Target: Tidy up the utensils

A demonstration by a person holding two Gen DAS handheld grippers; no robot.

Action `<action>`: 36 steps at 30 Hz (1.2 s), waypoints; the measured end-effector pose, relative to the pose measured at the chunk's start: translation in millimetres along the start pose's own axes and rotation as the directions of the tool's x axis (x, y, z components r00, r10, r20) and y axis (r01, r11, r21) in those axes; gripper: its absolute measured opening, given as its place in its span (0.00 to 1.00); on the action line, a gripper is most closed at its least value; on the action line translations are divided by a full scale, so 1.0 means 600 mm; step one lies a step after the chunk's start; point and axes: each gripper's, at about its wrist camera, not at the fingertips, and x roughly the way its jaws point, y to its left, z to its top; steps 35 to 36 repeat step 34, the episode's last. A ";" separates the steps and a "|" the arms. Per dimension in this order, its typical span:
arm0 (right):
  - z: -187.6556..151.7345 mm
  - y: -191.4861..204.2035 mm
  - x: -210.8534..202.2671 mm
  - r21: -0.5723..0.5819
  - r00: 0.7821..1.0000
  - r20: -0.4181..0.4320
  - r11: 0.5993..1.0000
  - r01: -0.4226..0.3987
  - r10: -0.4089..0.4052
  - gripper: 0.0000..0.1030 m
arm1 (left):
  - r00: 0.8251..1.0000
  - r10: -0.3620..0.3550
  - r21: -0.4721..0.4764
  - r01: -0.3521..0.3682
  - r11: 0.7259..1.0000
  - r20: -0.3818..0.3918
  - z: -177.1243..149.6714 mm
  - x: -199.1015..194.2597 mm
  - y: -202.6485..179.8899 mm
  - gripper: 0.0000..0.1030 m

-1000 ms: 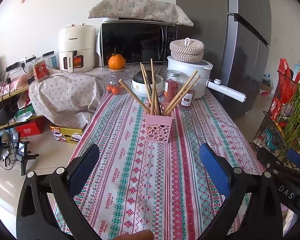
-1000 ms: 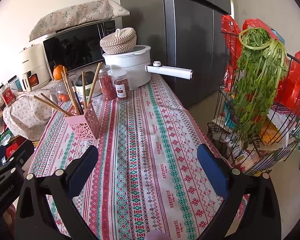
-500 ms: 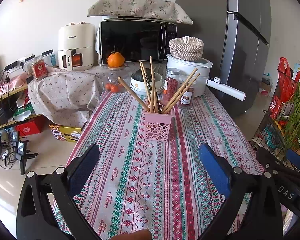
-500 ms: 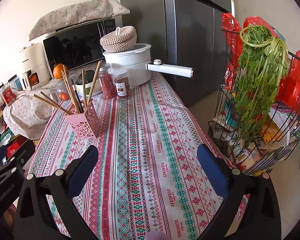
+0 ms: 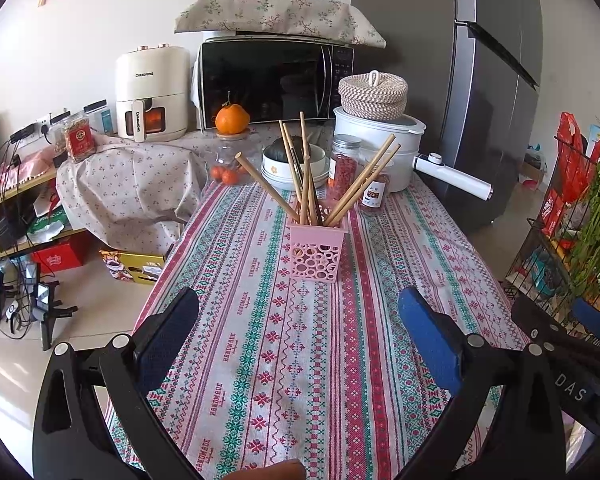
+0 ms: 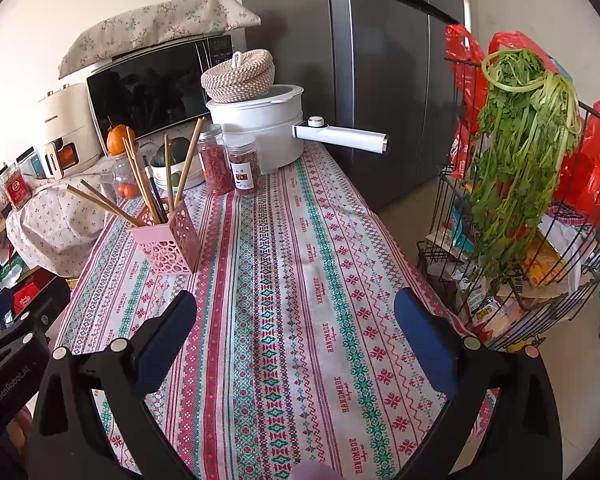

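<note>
Patterned tablecloth (image 5: 300, 360) bare between both grippers' spread fingers (image 5: 168, 336); jars (image 5: 342, 168) stand behind the pink chopstick holder (image 5: 317, 254)

A home kitchen: microwave (image 5: 276, 80), fridge (image 5: 488, 80), air fryer (image 5: 152, 94), clothed table (image 5: 300, 340).

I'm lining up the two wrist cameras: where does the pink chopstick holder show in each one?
Left wrist: the pink chopstick holder stands just above centre, beyond the open left gripper.
Right wrist: the holder is left of centre, beyond the open right gripper's left finger.
Shared landmark: the white pot with the woven lid.
</note>
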 end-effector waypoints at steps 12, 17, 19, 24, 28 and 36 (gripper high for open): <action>-0.002 0.001 0.002 -0.001 1.000 -0.010 1.000 -0.004 0.004 0.93 | 1.000 0.002 0.003 -0.002 1.000 0.002 0.001 0.000 0.000 0.93; -0.001 -0.001 0.003 0.000 1.000 -0.010 1.000 -0.002 0.002 0.93 | 1.000 0.019 0.000 -0.019 1.000 0.015 0.001 -0.001 0.003 0.93; -0.002 -0.002 0.004 0.004 1.000 -0.012 1.000 0.001 -0.001 0.94 | 1.000 0.007 -0.002 -0.007 1.000 0.013 0.001 0.000 0.005 0.93; -0.002 -0.003 0.008 0.010 1.000 -0.023 1.000 0.002 -0.001 0.93 | 1.000 -0.012 0.002 0.012 1.000 0.011 0.000 0.001 0.005 0.87; -0.002 -0.004 0.010 0.013 1.000 -0.026 1.000 0.006 -0.006 0.93 | 1.000 -0.003 -0.009 0.003 1.000 -0.006 0.003 0.003 0.006 0.92; -0.001 -0.010 0.016 0.022 0.999 -0.034 1.000 0.007 -0.006 0.93 | 0.999 -0.016 -0.008 0.016 1.000 -0.041 0.003 0.007 0.003 0.93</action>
